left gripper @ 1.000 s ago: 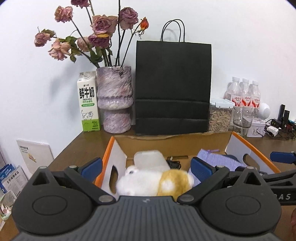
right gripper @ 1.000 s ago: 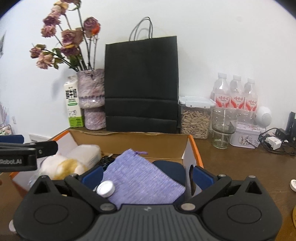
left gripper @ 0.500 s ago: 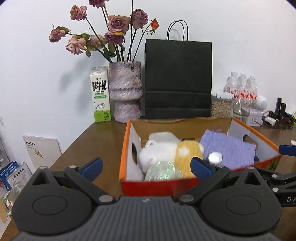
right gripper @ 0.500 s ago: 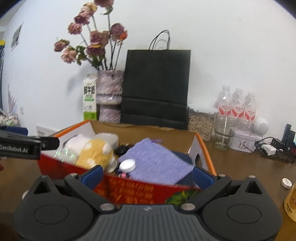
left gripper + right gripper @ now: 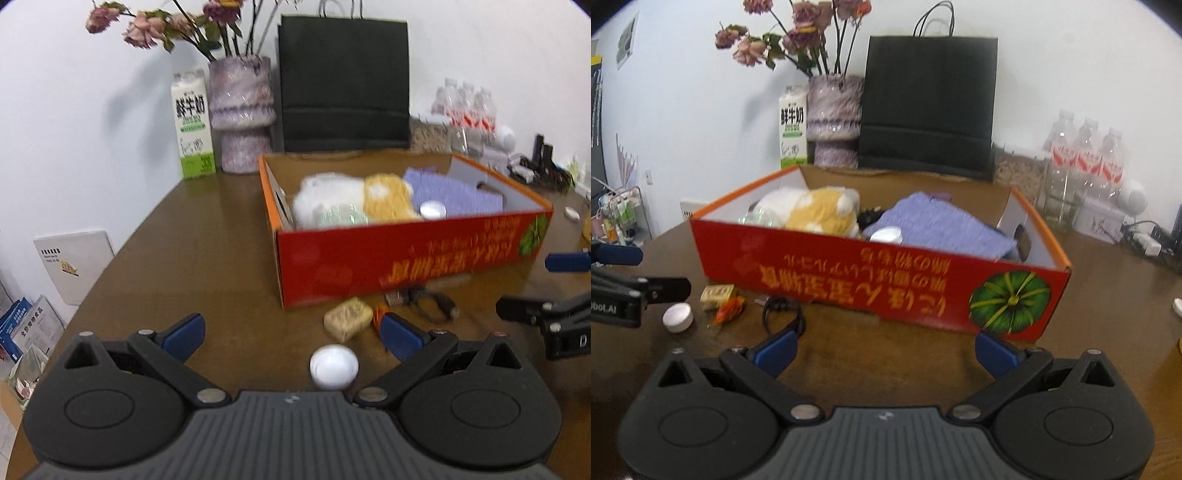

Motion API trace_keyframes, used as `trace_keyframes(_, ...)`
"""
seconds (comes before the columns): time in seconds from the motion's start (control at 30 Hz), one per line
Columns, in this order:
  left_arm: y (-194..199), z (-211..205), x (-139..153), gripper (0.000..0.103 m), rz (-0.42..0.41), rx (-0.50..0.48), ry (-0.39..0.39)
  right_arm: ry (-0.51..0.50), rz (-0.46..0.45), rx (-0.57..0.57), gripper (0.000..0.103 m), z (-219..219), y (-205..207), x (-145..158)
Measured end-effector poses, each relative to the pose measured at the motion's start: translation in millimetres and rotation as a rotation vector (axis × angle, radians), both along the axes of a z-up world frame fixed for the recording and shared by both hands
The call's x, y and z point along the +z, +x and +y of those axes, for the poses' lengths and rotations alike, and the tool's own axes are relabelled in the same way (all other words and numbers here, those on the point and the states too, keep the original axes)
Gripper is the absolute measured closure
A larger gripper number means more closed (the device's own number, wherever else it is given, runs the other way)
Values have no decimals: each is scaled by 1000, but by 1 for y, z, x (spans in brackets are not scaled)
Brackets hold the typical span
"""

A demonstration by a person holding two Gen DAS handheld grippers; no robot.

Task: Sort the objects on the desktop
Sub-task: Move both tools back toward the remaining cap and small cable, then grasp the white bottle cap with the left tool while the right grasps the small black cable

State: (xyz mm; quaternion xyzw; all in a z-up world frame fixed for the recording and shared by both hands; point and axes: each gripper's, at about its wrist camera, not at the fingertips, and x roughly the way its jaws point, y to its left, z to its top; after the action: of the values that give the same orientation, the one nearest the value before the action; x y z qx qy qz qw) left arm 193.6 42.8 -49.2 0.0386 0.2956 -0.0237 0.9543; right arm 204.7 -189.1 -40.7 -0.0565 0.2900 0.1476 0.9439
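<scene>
Both tools are spread apart and empty: the left tool (image 5: 291,334) frames a white cap (image 5: 334,366) on the surface (image 5: 207,258), the right tool (image 5: 884,350) faces the red box (image 5: 886,284). At 12 o'clock from the cap, the box holds a plush (image 5: 347,197) and purple pouch (image 5: 456,194).

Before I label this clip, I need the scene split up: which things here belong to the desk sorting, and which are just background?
Job:
red cardboard box
white round cap
tan sponge-like block
small orange wrapper
black looped cable
left gripper, open
right gripper, open

Background:
black paper bag
milk carton
purple vase
water bottles
</scene>
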Motion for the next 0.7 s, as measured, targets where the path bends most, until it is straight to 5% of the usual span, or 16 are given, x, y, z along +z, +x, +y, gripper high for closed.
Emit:
trace_keyframes(0.4, 5, 5, -16, 38, 94, -75, -33, 6, 77, -9, 0, 12, 2, -10)
trace_keyframes(0.47, 5, 6, -15, 69, 85, -97, -42, 9, 87, -7, 0, 14, 4, -11)
trace_keyframes(0.5, 4, 6, -14, 73, 81, -102, -46, 11, 93, -7, 0, 16, 5, -11)
trace_keyframes(0.7, 12, 15, -11, 74, 75, -106, -69, 22, 105, -3, 0, 29, 10, -11)
